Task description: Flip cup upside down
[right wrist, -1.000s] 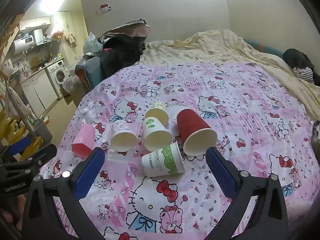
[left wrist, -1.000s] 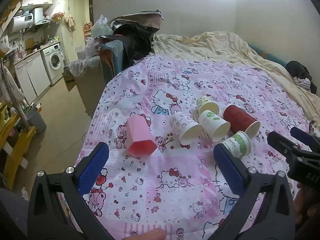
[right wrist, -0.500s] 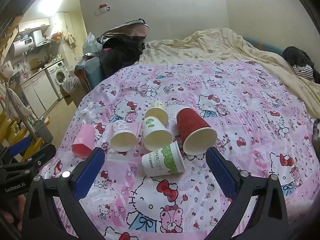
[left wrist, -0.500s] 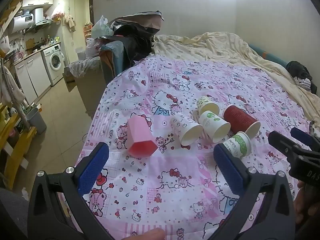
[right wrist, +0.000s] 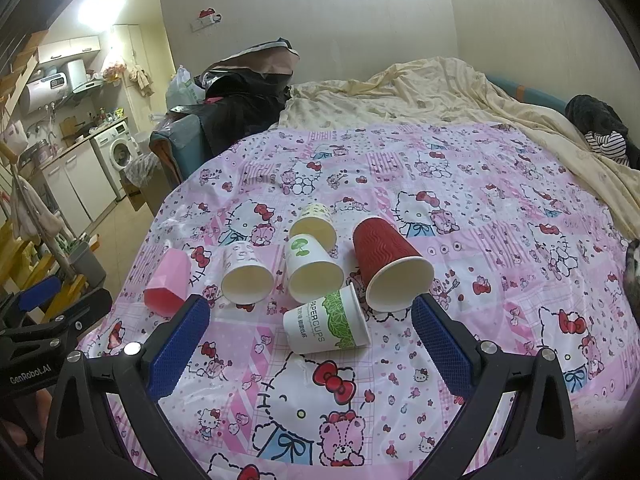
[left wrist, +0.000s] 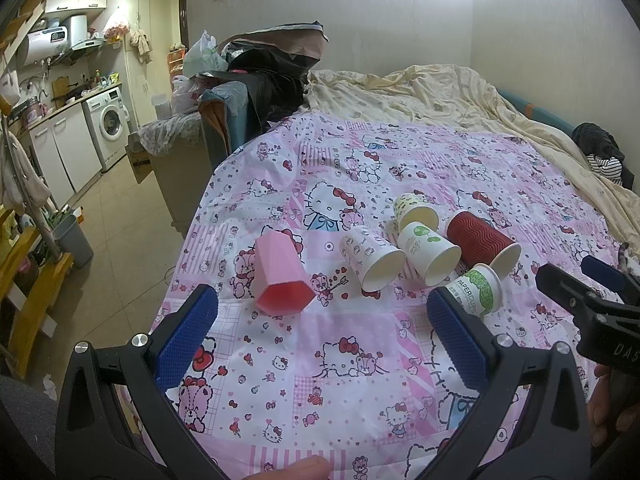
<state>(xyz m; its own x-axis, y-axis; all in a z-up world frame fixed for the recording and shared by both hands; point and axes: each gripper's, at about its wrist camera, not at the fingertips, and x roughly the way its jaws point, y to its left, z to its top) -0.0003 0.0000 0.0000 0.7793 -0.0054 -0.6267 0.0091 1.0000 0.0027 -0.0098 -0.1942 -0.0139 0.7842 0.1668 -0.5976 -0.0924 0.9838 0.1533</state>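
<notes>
Bed, pink cartoon-print plastic sheet (right wrist: 460,200): six cups lying on their sides (none upturned). Pink faceted plastic cup (left wrist: 280,276) leftmost; red ribbed paper cup (right wrist: 390,266) rightmost. Left gripper (left wrist: 320,340) and right gripper (right wrist: 310,344) both spread wide, empty, hovering apart from the cups.

**Two wrist views over one cluster of cups**

The left wrist camera looks forward between its own fingers (left wrist: 188,336), from low and near the pink cloth (left wrist: 344,376), with the cluster of cups (left wrist: 430,254) ahead and to the right. The right wrist camera sits closer to the cluster of cups (right wrist: 320,276) — dead ahead, centred between its fingers (right wrist: 440,344). Both views face the far wall and share the cups, the cloth and the kitchen to the cups' left; each catches the other gripper at its edge.
</notes>
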